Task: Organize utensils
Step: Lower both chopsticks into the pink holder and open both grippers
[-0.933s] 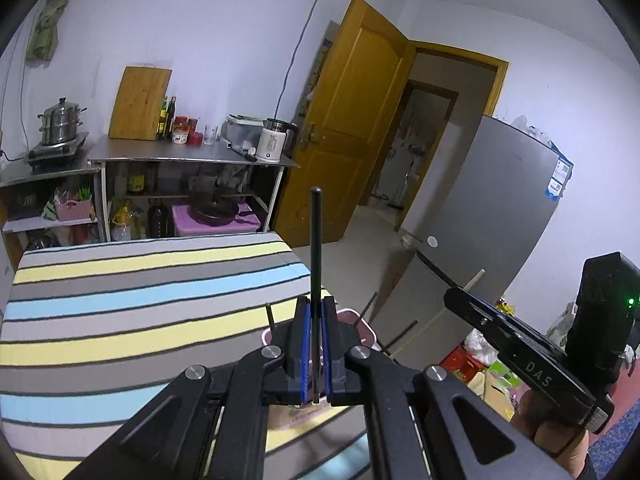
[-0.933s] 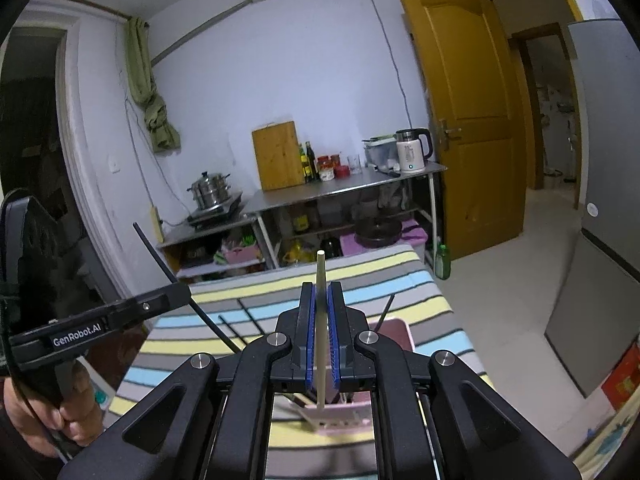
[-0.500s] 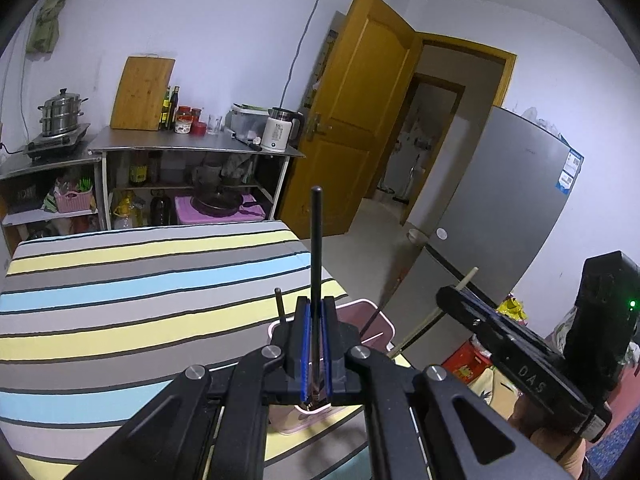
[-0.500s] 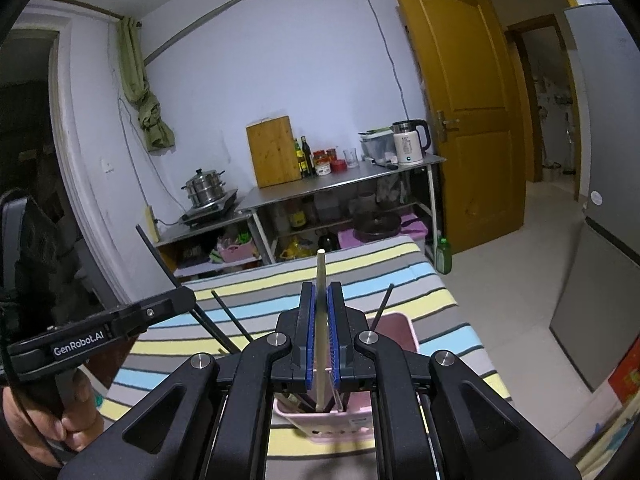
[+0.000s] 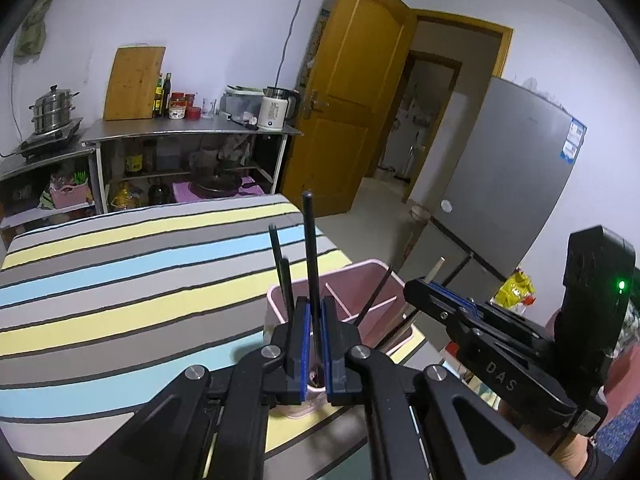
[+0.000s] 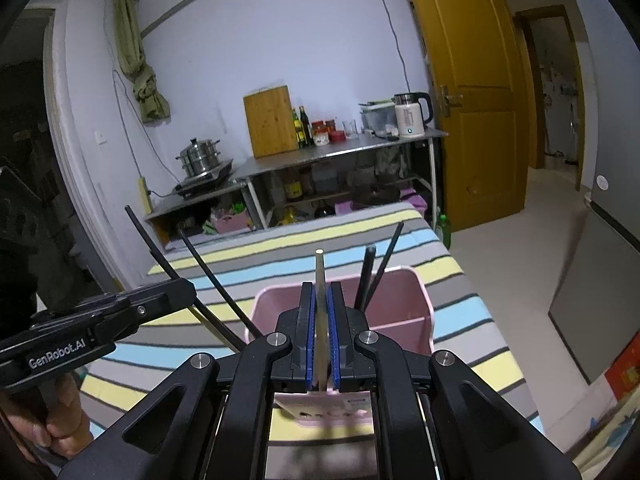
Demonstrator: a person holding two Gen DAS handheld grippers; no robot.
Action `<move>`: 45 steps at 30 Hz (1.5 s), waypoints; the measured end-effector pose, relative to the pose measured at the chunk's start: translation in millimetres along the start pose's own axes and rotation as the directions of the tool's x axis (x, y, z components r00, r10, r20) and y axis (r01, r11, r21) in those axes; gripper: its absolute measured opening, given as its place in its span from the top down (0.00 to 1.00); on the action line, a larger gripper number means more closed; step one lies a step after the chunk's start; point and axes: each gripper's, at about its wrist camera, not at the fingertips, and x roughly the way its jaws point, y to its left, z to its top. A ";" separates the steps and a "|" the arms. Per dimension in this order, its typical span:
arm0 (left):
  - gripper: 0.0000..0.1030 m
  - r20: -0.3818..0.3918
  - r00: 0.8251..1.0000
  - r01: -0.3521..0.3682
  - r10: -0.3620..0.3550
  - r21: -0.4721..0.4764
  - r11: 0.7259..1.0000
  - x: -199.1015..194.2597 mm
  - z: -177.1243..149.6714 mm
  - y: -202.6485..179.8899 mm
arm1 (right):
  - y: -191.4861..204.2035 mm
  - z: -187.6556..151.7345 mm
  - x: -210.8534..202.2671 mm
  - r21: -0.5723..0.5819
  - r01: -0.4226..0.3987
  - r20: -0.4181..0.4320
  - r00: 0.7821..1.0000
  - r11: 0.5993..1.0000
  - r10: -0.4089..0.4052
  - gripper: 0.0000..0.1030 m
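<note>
A pink divided holder (image 5: 362, 282) stands at the near right corner of the striped table; it also shows in the right wrist view (image 6: 404, 300). My left gripper (image 5: 314, 344) is shut on an upright black chopstick (image 5: 310, 252) directly over the holder. My right gripper (image 6: 321, 344) is shut on an upright pale wooden chopstick (image 6: 320, 280) over the holder's near side. Several black chopsticks (image 6: 372, 276) stand in the holder. The right gripper shows in the left wrist view (image 5: 460, 308), the left gripper in the right wrist view (image 6: 160, 300).
The table has a striped cloth (image 5: 120, 288). Behind it stand steel shelves (image 5: 192, 132) with a kettle, bottles, a cutting board and a steamer pot. A yellow door (image 5: 352, 92) and a grey fridge (image 5: 508, 184) are to the right.
Both grippers have come down and closer to the pink holder, each still holding its chopstick. The holder now looks larger and sits right under both.
</note>
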 end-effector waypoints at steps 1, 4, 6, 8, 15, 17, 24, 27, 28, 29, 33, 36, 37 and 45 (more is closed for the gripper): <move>0.95 -0.005 1.000 -0.002 0.002 0.000 1.000 2.0 -1.4 -0.7 | -0.7 -2.1 1.5 0.001 0.002 -0.009 1.000 1.000 -0.002 0.94; 0.95 -0.022 1.000 -0.010 0.010 -0.002 1.000 7.1 -7.1 -1.6 | -3.4 -4.3 6.4 0.002 0.009 -0.035 0.999 1.000 -0.009 0.93; 0.95 -0.026 1.000 -0.015 0.015 -0.001 1.000 8.4 -8.4 -1.8 | -4.1 -6.4 9.0 0.005 0.004 -0.057 0.998 1.000 -0.003 0.93; 0.95 -0.031 0.999 -0.018 0.018 0.000 1.000 9.5 -10.3 -2.4 | -3.7 -6.6 10.6 -0.001 0.007 -0.068 0.998 1.000 -0.007 0.93; 0.90 -0.012 1.000 -0.016 0.016 -0.002 1.000 0.1 -9.4 -2.0 | 1.8 -5.9 3.3 -0.030 0.026 -0.058 0.998 0.999 -0.028 0.90; 0.86 0.000 1.000 -0.013 0.013 -0.002 1.000 -5.5 -8.7 -1.4 | 3.2 -4.9 -0.4 -0.033 0.028 -0.050 0.998 0.999 -0.030 0.89; 0.82 0.045 0.999 -0.005 0.006 -0.015 1.000 -31.5 -9.2 2.7 | 7.6 -2.6 -17.8 -0.029 0.042 -0.010 0.999 0.999 -0.043 0.83; 0.82 0.064 0.998 -0.006 0.007 -0.019 1.000 -43.3 -8.7 5.1 | 9.3 -2.6 -26.6 -0.029 0.042 0.008 0.999 0.999 -0.042 0.82; 0.82 0.072 0.997 -0.006 0.008 -0.021 1.000 -48.4 -10.0 6.5 | 9.1 -2.8 -29.0 -0.029 0.041 0.011 0.999 0.999 -0.041 0.82; 0.81 0.076 0.997 -0.007 0.009 -0.024 1.000 -51.5 -10.0 5.5 | 10.1 -3.4 -32.2 -0.029 0.039 0.016 0.999 0.999 -0.039 0.81; 0.81 0.089 0.996 -0.007 0.011 -0.041 0.999 -65.3 -16.4 13.0 | 13.6 -6.5 -39.0 -0.033 0.035 0.023 0.999 0.999 -0.034 0.81; 0.81 0.094 0.995 -0.013 0.018 -0.050 0.999 -73.3 -21.9 17.0 | 16.3 -10.9 -43.5 -0.029 0.029 0.024 0.999 0.999 -0.028 0.81; 0.81 0.094 0.995 -0.015 0.020 -0.052 0.999 -76.0 -24.8 19.0 | 17.2 -12.4 -44.8 -0.029 0.026 0.023 0.999 0.999 -0.025 0.81; 0.80 0.075 0.996 -0.047 0.053 -0.078 0.996 -92.2 -56.5 38.2 | 26.2 -30.3 -51.3 -0.036 -0.015 -0.002 1.000 0.999 0.015 0.81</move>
